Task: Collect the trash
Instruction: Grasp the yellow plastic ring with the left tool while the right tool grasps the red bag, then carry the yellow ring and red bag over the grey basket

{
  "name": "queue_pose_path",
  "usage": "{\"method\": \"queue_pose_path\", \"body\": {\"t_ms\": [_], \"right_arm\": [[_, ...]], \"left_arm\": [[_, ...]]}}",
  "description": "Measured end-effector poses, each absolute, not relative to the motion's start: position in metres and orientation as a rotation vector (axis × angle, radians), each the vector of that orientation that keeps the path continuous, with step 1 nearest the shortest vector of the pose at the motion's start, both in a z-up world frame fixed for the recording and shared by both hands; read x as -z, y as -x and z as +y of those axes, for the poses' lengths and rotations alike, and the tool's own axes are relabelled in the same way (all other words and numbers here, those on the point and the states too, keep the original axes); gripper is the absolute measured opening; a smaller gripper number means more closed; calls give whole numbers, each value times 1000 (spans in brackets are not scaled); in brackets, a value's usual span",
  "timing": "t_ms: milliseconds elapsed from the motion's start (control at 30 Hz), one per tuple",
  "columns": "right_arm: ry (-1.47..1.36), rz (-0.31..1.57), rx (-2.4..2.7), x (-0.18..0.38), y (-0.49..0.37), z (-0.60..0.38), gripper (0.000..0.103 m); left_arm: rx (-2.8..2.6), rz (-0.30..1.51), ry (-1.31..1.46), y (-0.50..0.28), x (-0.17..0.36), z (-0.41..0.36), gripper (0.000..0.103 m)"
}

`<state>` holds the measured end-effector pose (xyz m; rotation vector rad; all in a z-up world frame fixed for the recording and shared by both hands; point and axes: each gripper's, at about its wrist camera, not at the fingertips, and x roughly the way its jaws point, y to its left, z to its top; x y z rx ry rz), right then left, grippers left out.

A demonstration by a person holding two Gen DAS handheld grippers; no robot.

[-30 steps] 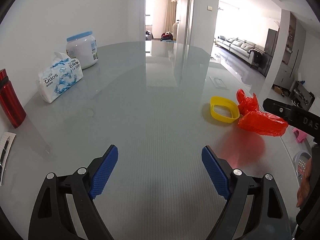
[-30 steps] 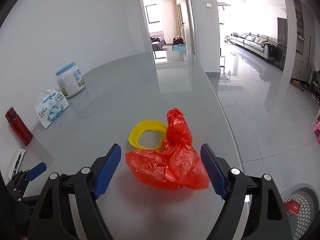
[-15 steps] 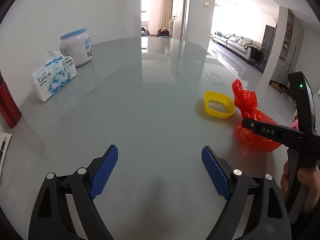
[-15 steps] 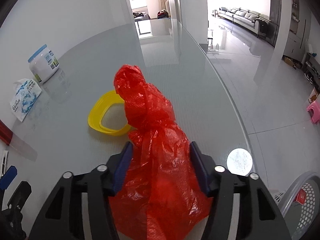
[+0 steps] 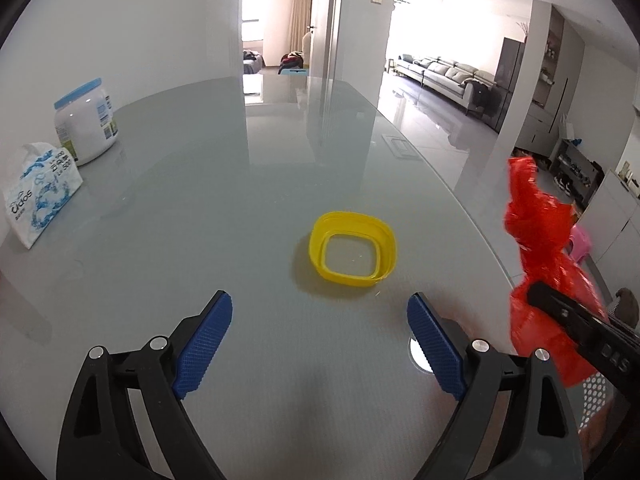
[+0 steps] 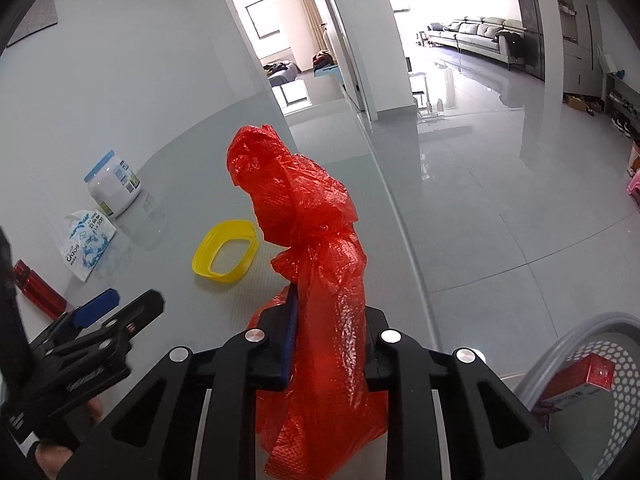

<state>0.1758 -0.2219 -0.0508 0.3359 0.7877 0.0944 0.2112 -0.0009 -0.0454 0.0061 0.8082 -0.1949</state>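
Red plastic bag point(image 6: 320, 280), clamped in right tongs point(image 6: 326, 344), hangs past table edge point(image 6: 416, 264).

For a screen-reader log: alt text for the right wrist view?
The right gripper is shut on a crumpled red plastic bag above a glass table. A yellow ring lies behind; a perforated bin sits lower right.

Glossy grey table point(image 5: 248, 208), yellow ring-shaped container point(image 5: 352, 250) at centre, tissue pack point(image 5: 38, 196) and white jar point(image 5: 86, 120) at left edge
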Motion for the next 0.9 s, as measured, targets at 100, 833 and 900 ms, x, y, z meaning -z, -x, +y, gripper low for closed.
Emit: {"method": "queue_pose_path", "body": {"t_ms": [100, 833, 900], "right_arm": [[-361, 770, -90, 44, -152, -239, 21], [-431, 750, -84, 41, -88, -277, 22], [-433, 754, -75, 42, -81, -285, 22]], "left_arm": [[214, 866, -4, -232, 61, -19, 88], [193, 873, -15, -244, 68, -44, 67], [208, 838, -42, -223, 57, -51, 67]]}}
